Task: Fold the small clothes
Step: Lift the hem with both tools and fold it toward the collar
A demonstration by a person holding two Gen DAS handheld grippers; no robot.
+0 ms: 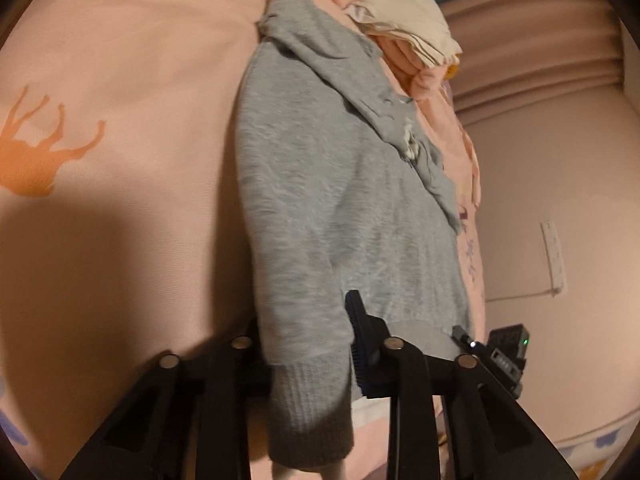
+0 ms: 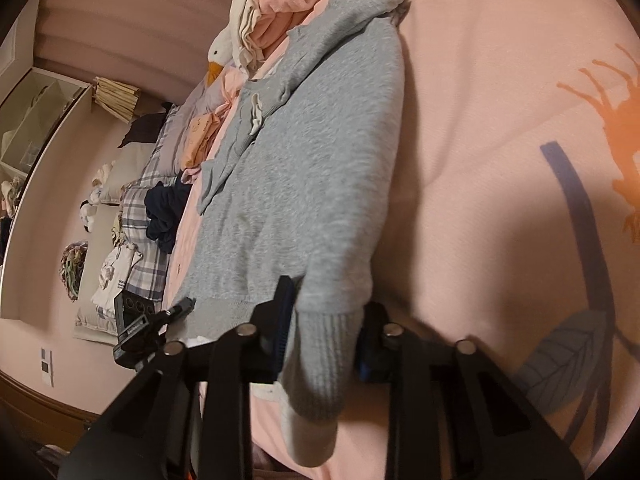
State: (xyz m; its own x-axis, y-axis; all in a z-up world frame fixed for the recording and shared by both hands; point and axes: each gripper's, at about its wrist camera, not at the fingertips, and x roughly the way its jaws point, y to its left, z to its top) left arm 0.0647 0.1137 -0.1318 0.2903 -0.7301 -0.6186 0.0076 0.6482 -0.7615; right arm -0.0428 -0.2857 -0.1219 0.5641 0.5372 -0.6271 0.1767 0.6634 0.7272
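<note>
A small grey sweater (image 1: 340, 200) lies flat on a pink bedsheet (image 1: 120, 60), both sleeves folded over its body. My left gripper (image 1: 308, 344) is shut on the ribbed cuff of one sleeve (image 1: 312, 408) at the sweater's near hem. In the right wrist view the same grey sweater (image 2: 320, 160) stretches away, and my right gripper (image 2: 324, 332) is shut on the ribbed cuff of the other sleeve (image 2: 324, 360). The other gripper's body shows at the hem's edge in each view (image 1: 508, 348) (image 2: 136, 320).
A pile of pink and cream clothes (image 1: 404, 28) lies past the collar, also in the right wrist view (image 2: 268, 12). A goose toy (image 2: 220, 56), plaid bedding (image 2: 140, 248) and dark clothes (image 2: 164, 216) lie along the bed's left. The sheet carries orange (image 1: 36, 160) and blue (image 2: 576, 240) prints.
</note>
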